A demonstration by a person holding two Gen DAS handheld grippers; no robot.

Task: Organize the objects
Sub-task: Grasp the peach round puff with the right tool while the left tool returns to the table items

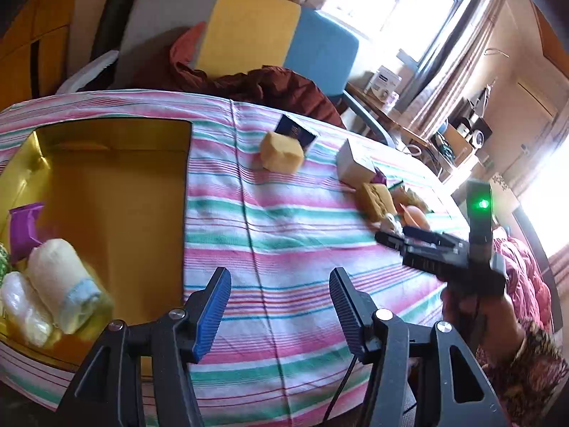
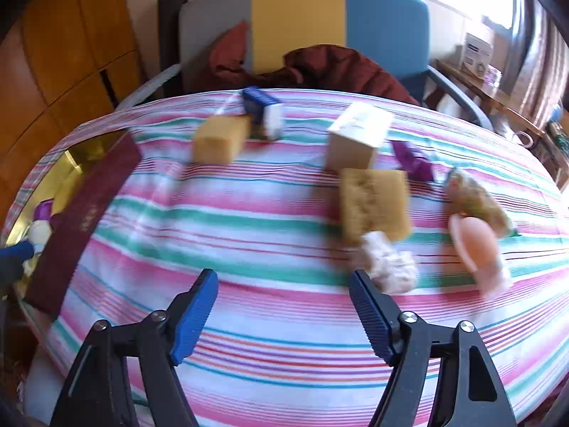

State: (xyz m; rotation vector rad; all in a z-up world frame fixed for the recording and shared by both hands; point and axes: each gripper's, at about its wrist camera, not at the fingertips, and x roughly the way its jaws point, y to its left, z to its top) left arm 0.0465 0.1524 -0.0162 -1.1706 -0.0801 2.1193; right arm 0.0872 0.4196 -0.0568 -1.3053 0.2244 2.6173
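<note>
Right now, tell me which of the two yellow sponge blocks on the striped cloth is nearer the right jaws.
The porous yellow sponge block beside the white fluffy ball; the smoother yellow sponge block lies farther back by the blue box.

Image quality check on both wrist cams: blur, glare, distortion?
Left wrist view: mostly sharp, though the rolled white towels in the gold cardboard box smear slightly; the window is blown out; fisheye bends the pink-and-green striped cloth. Right wrist view: heavy motion blur on the yellow sponge block and pale pink object, while its own jaws stay crisp.
</note>
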